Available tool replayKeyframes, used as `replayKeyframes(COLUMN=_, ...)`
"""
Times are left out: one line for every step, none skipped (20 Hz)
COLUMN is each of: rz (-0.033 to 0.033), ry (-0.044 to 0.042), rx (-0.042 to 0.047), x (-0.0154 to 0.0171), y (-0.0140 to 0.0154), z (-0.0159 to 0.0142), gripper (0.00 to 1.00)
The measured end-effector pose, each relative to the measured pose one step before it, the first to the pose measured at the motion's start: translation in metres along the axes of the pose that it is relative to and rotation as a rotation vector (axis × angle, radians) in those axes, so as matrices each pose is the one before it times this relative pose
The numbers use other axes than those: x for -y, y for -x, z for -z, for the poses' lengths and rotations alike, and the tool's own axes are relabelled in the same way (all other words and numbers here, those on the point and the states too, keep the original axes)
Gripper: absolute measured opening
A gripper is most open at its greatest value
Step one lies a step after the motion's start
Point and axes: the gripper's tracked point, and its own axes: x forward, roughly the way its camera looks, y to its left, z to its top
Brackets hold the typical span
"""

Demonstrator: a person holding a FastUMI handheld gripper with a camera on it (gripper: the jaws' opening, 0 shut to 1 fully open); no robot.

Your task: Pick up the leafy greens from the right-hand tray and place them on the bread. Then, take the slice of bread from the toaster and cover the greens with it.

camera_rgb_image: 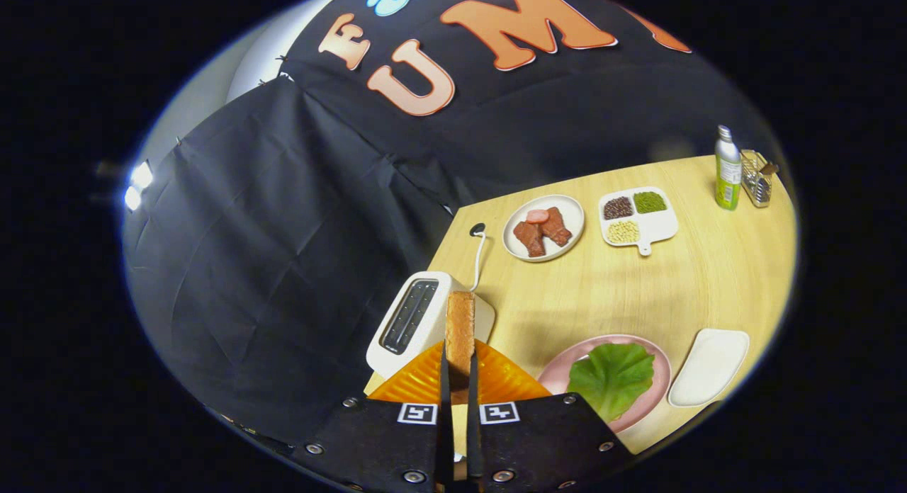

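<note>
- Gripper: fingers drawn narrow, both pressing the flat faces of the bread slice, which stands on edge between them and rises past the tips
- Slice is carried clear of the toaster; the toaster sits just beyond the fingertips toward 11 o'clock, slots facing up and looking empty
- Leafy greens lie on the pink plate at about 3 o'clock of the fingers, near them; the leaf hides most of whatever is under it, so the lower bread cannot be confirmed by sight
- White tray just beyond the pink plate, 3 o'clock again, nothing on it
- Orange ridged object directly under the fingers, identity unclear
- Far side of the table, 1 to 2 o'clock: white plate with meat pieces, divided dish of beans, bottle, wire holder; none in the path
- Step, by my reading: greens placed, second half under way, slice in transit
- Next move calls for a swing toward 3 o'clock over the pink plate, a wrist roll to bring the slice from edge-on to flat, a low approach, then release square over the leaf
- Risk: dropping it tilted may slide the leaf off
</note>
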Motion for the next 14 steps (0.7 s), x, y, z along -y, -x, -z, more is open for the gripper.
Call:
replayKeyframes(rz=-0.00419, ry=-0.02007, rx=-0.00481, x=0.00681, y=0.00217, z=0.00591, gripper=0.07)
replayKeyframes(rz=-0.00562, ry=-0.01703, rx=-0.00289, x=0.00739, y=-0.00054, z=0.00456, gripper=0.07)
replayKeyframes(rz=0.00126, ry=-0.01118, rx=0.00163, x=0.00813, y=0.00112, z=0.00374, gripper=0.07)
replayKeyframes(rz=0.00297, ry=-0.00739, rx=0.00445, x=0.00836, y=0.00127, z=0.00177, gripper=0.07)
replayKeyframes(rz=0.00708, ry=-0.00731, rx=0.00671, x=0.00771, y=0.00137, z=0.00266, gripper=0.07)
replayKeyframes(rz=0.00279, ry=-0.00660, rx=0.00026, x=0.00803, y=0.00063, z=0.00413, gripper=0.07)
replayKeyframes(rz=0.00052, ry=-0.01170, rx=-0.00476, x=0.00650, y=0.00025, z=0.00481, gripper=0.07)
replayKeyframes(rz=-0.00183, ry=-0.01097, rx=-0.00450, x=0.00675, y=0.00045, z=0.00478, gripper=0.07)
replayKeyframes(rz=0.00084, ry=-0.01143, rx=-0.00258, x=0.00659, y=0.00047, z=0.00292, gripper=0.07)
replayKeyframes(rz=0.00389, ry=-0.00733, rx=-0.00109, x=0.00797, y=-0.00012, z=0.00234, gripper=0.07)
replayKeyframes(rz=0.00645, ry=-0.00725, rx=-0.00103, x=0.00834, y=-0.00032, z=0.00258, gripper=0.07)
replayKeyframes(rz=0.00416, ry=-0.00985, rx=0.00111, x=0.00881, y=-0.00368, z=0.00331, gripper=0.07)
replayKeyframes(rz=0.00290, ry=-0.00786, rx=-0.00287, x=0.00774, y=-0.00169, z=0.00291, gripper=0.07)
replayKeyframes(rz=0.00401, ry=-0.00953, rx=-0.00092, x=0.00742, y=-0.00056, z=0.00381, gripper=0.07)
